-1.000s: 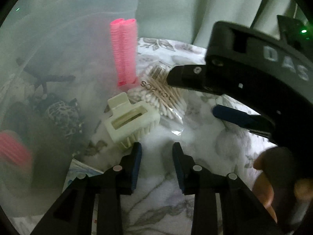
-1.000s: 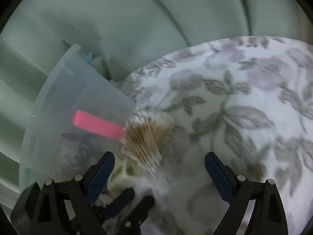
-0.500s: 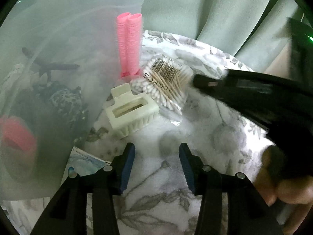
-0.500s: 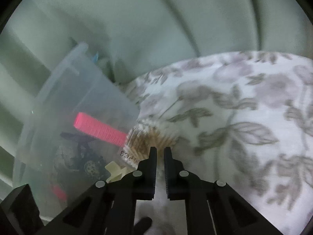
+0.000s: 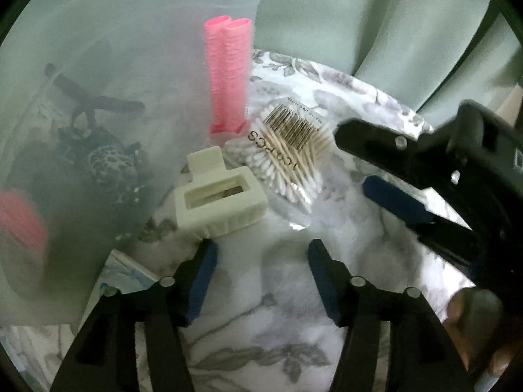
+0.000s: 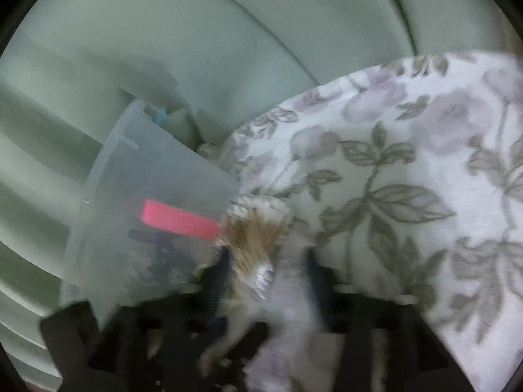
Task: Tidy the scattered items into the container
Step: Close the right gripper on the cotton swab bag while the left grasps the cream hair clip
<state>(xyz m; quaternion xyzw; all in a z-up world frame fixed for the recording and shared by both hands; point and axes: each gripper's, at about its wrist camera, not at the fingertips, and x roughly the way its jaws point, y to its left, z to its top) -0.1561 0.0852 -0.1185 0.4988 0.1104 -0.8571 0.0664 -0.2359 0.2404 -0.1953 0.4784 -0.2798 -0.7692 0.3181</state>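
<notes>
A clear plastic container (image 5: 81, 104) (image 6: 147, 176) stands at the left, with a black clip, a patterned item and a pink roller blurred inside. A pink double roller (image 5: 228, 75) (image 6: 179, 219) rests against its outer wall. On the floral cloth lie a cream claw clip (image 5: 219, 201) and a packet of cotton swabs (image 5: 287, 150) (image 6: 258, 232). My left gripper (image 5: 263, 261) hangs just short of the claw clip, its jaws opening with nothing between them. My right gripper (image 5: 359, 166) (image 6: 268, 268) is at the packet's near end, jaws opening around that end without pressing it.
A blue-and-white packet (image 5: 124, 271) lies by the container's base. Green curtain folds (image 6: 261, 49) hang behind the table's far edge. A hand (image 5: 474, 320) holds the right gripper at the lower right. Floral cloth (image 6: 408, 179) stretches off to the right.
The left jaws have spread step by step. The right jaws went from wide to shut and have parted again, and that gripper has pushed in closer to the swab packet.
</notes>
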